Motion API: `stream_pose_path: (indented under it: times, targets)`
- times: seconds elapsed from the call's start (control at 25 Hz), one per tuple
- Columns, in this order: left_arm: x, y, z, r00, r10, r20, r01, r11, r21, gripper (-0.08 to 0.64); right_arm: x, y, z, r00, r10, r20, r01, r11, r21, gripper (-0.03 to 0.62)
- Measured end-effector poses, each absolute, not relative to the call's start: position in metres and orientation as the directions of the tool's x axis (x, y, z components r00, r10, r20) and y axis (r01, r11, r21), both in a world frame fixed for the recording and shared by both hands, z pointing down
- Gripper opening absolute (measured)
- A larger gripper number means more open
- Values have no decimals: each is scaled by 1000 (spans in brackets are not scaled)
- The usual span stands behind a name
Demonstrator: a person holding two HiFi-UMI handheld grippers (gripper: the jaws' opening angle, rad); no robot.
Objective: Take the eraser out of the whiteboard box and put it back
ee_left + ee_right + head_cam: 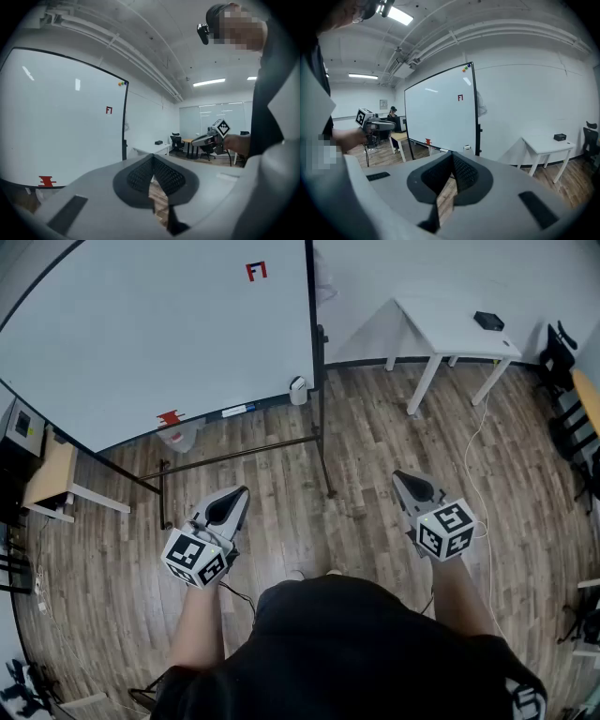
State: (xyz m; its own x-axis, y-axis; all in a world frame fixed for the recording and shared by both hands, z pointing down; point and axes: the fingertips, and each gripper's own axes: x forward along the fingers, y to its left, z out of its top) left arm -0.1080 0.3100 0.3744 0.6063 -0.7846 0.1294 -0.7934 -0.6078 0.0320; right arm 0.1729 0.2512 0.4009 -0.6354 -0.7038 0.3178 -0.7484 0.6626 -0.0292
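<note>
The whiteboard [159,324] stands on a black frame ahead of me on the wood floor. A red item [170,417] sits at its lower edge, with a clear box [180,436] just below it. A small white box [297,390] hangs at the board's lower right corner. I cannot make out an eraser for certain. My left gripper [241,493] and right gripper [398,476] are held out in front of my body, well short of the board. Both are shut, with nothing between the jaws. The left gripper [152,157] points past the board's right side; the right gripper [452,155] points toward the red item [427,141].
A white table [455,329] with a small black device [488,321] stands at the back right. A wooden desk [47,474] is at the left, black chairs [562,352] at the far right. A cable [476,442] trails across the floor.
</note>
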Motion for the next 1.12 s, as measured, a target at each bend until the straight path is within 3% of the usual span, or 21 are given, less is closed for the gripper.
stream_pose_path:
  times: [1.12]
  targets:
    - [-87, 200, 400, 640, -748, 178, -767, -635, 89, 12, 177, 166, 408, -631, -706, 322, -764, 638, -96, -5]
